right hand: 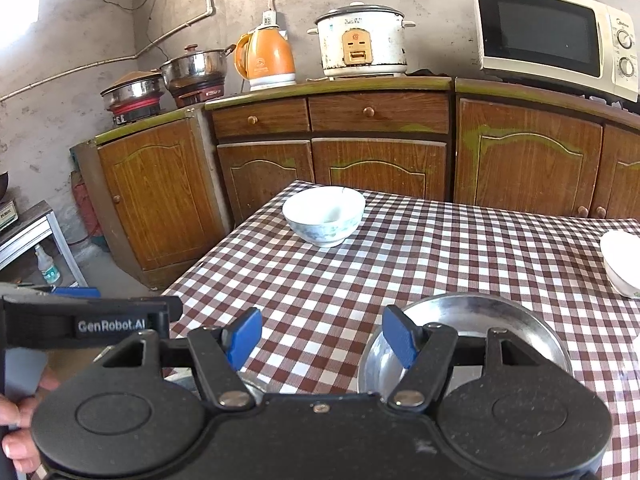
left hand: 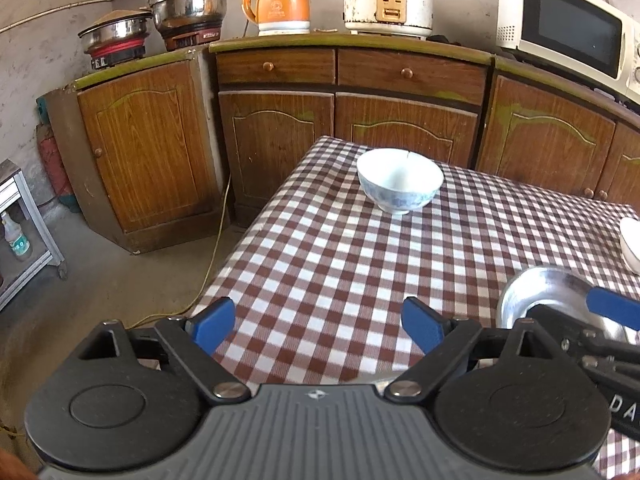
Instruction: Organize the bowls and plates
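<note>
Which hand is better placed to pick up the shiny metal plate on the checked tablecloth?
Right. The right tongs stand open at the round steel plate, one finger over its rim. The left tongs are open over bare cloth beside it.

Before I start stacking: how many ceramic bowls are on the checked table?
2: a blue-patterned bowl near the table's far left corner, and a white bowl cut off at the right edge. More may sit out of view.

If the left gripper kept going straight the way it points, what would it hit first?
Probably the checked tablecloth itself, short of the white bowl. The left gripper is open and empty; depth is hard to judge.
</note>
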A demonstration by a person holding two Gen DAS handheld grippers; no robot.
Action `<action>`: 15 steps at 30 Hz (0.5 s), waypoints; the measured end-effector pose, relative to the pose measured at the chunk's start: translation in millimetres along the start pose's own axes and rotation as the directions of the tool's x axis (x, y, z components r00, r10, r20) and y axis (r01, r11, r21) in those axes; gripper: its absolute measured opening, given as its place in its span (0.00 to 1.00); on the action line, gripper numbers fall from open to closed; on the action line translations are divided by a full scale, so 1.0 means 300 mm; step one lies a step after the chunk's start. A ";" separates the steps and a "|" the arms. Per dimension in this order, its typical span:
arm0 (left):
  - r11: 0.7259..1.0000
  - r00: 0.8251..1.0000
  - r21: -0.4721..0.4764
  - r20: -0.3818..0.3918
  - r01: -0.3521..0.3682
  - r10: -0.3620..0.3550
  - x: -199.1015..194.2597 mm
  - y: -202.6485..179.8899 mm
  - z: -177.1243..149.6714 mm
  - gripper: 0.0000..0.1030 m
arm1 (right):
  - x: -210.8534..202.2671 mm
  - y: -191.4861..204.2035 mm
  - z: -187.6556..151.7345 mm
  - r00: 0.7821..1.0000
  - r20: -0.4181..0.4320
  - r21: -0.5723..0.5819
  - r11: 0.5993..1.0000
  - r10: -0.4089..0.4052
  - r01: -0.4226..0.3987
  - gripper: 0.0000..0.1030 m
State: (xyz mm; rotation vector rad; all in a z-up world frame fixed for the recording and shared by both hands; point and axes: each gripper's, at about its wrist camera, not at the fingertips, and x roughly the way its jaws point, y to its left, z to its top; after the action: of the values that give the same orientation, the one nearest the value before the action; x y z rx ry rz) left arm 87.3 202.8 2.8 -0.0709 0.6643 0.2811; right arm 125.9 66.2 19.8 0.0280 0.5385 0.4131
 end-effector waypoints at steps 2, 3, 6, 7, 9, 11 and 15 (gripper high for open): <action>1.000 1.000 -0.007 0.003 -0.002 0.002 0.014 0.006 0.019 0.90 | 0.015 0.000 0.009 1.000 -0.001 -0.003 1.000 -0.003 0.003 0.77; 1.000 1.000 -0.006 0.004 -0.004 0.004 0.021 0.007 0.029 0.90 | 0.023 -0.001 0.016 1.000 0.000 -0.004 1.000 -0.003 0.003 0.77; 1.000 1.000 -0.001 0.007 -0.010 0.010 0.044 0.007 0.057 0.90 | 0.050 -0.004 0.043 1.000 0.004 -0.002 1.000 -0.003 0.003 0.77; 1.000 1.000 0.001 0.007 -0.010 0.010 0.053 0.007 0.068 0.90 | 0.059 -0.007 0.052 1.000 0.007 0.001 1.000 -0.002 0.002 0.77; 1.000 1.000 0.004 0.008 -0.012 0.012 0.063 0.004 0.082 0.90 | 0.077 -0.010 0.074 1.000 0.012 -0.002 1.000 -0.003 0.003 0.77; 1.000 1.000 0.008 0.012 -0.015 0.014 0.076 -0.002 0.098 0.90 | 0.094 -0.014 0.091 1.000 0.017 -0.005 1.000 -0.005 0.005 0.77; 1.000 1.000 0.018 0.014 -0.017 0.016 0.110 -0.010 0.129 0.90 | 0.133 -0.026 0.129 1.000 0.021 0.000 1.000 -0.003 0.003 0.77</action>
State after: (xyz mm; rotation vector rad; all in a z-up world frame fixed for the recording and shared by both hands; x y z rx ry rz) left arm 136.2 213.5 12.8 -0.0462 0.6537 0.2913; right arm 179.5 77.6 32.3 0.0315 0.5178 0.4093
